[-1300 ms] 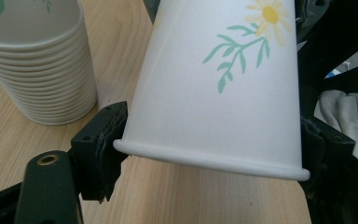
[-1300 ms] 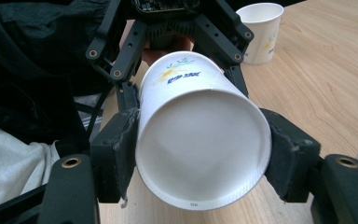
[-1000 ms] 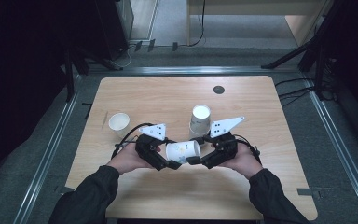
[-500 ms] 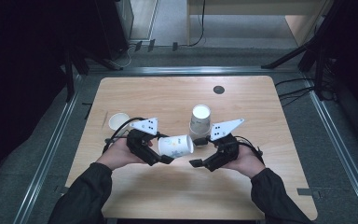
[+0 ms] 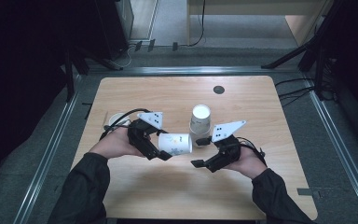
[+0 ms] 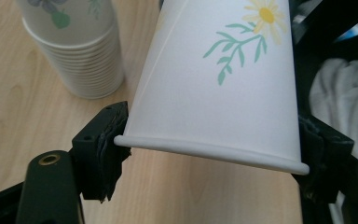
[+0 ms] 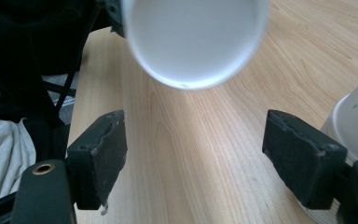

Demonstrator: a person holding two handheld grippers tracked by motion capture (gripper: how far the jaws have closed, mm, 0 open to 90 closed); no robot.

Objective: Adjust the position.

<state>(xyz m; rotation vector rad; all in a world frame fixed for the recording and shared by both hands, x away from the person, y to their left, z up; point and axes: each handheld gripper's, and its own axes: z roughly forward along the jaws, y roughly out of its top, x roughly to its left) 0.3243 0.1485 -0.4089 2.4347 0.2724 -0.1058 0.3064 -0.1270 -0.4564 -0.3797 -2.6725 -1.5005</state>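
A white paper cup (image 5: pixel 176 143) with a daisy print lies sideways above the table, and my left gripper (image 5: pixel 162 144) is shut on its rim end. In the left gripper view both pads (image 6: pixel 106 140) press the cup (image 6: pixel 214 88) just above its rolled rim. My right gripper (image 5: pixel 202 152) stands open just right of the cup's base; its jaws have just been opening and nothing is between them. In the right gripper view the cup's round base (image 7: pixel 196 37) floats above and beyond my right gripper (image 7: pixel 195 161).
An upside-down stack of the same cups (image 5: pixel 199 121) stands behind the grippers, also seen as the stack (image 6: pixel 74 51) and the stack (image 7: pixel 356 123). A single upright cup (image 5: pixel 116 118) sits at the left of the wooden table (image 5: pixel 168 93). A dark round hole (image 5: pixel 218 89) lies near the far edge.
The right gripper has let go of the cup and opened. The left gripper has carried the cup up and to the left, away from the right gripper.
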